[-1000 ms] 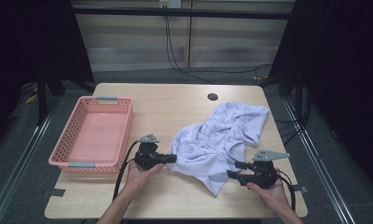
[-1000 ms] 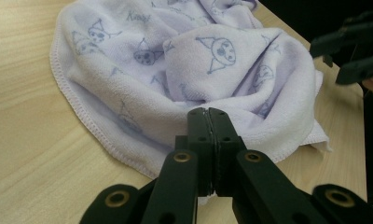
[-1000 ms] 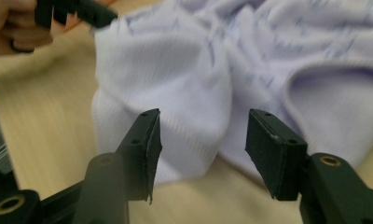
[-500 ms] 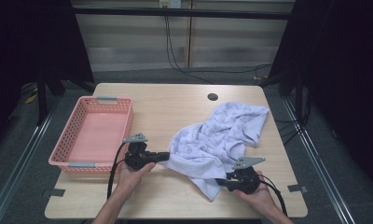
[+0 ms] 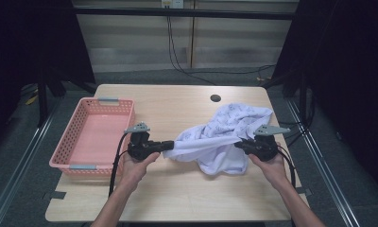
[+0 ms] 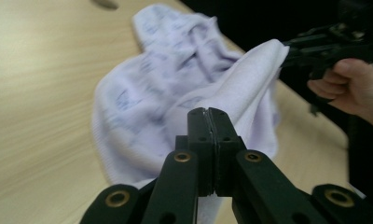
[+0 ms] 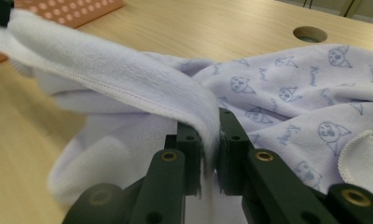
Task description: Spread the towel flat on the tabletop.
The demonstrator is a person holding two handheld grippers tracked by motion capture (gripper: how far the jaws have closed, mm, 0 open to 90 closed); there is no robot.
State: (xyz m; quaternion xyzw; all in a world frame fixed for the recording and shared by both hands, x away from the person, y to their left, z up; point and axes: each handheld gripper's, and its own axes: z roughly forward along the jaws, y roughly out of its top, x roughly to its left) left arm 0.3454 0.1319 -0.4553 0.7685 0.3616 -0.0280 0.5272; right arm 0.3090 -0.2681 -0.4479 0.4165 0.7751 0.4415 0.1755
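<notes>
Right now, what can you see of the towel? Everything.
The towel is pale lilac, soft and fleecy-looking, printed with small cat faces and words, with a stitched hem. It lies crumpled on the right half of the wooden table, right of the pink basket and not touching it. One edge is lifted and stretched between the left gripper and the right gripper, both shut on it; the rest sags onto the table.

**Soft cloth, matt plastic, pale wood**

Clamped between the matt black plastic jaws, the lilac cat-print towel (image 7: 287,88) looks fleecy, with a stitched hem. Beyond them: smooth light-wood table (image 5: 177,189) and perforated pink plastic basket (image 5: 83,137).
</notes>
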